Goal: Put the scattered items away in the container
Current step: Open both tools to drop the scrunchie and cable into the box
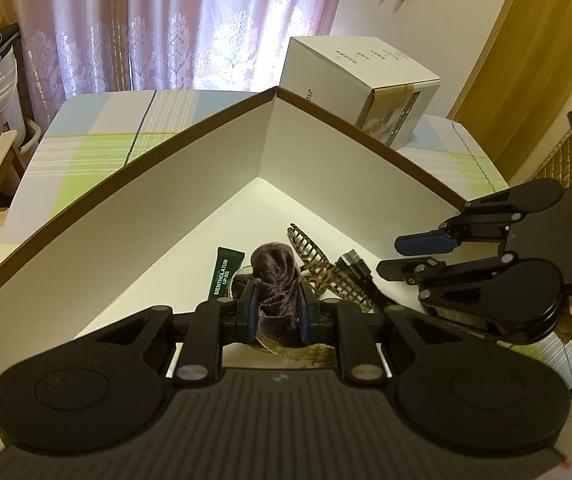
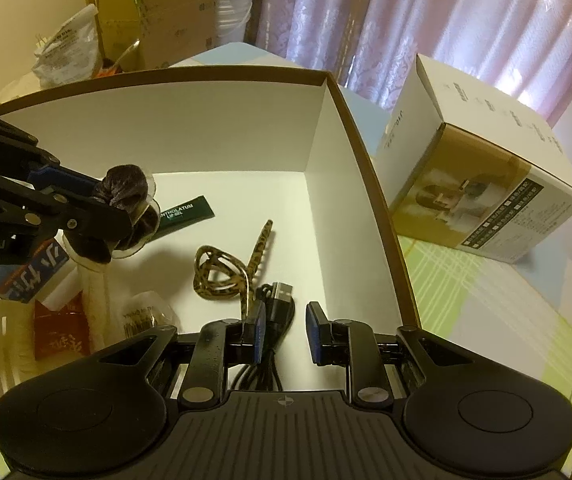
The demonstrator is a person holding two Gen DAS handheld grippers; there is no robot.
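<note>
Daylight enters through the sheer pink patterned curtains [image 1: 174, 28] at twelve o'clock in the left wrist view and at one o'clock in the right wrist view, where it blows out to glare. The room is otherwise dim and yellowish. The white cardboard container with a brown rim [image 2: 222, 136] shows soft grey shading on its inner walls. Fisheye distortion bends its straight rim into curves, and black vignetting fills the corners. The printed white product box [image 2: 481, 184] is slightly soft.
</note>
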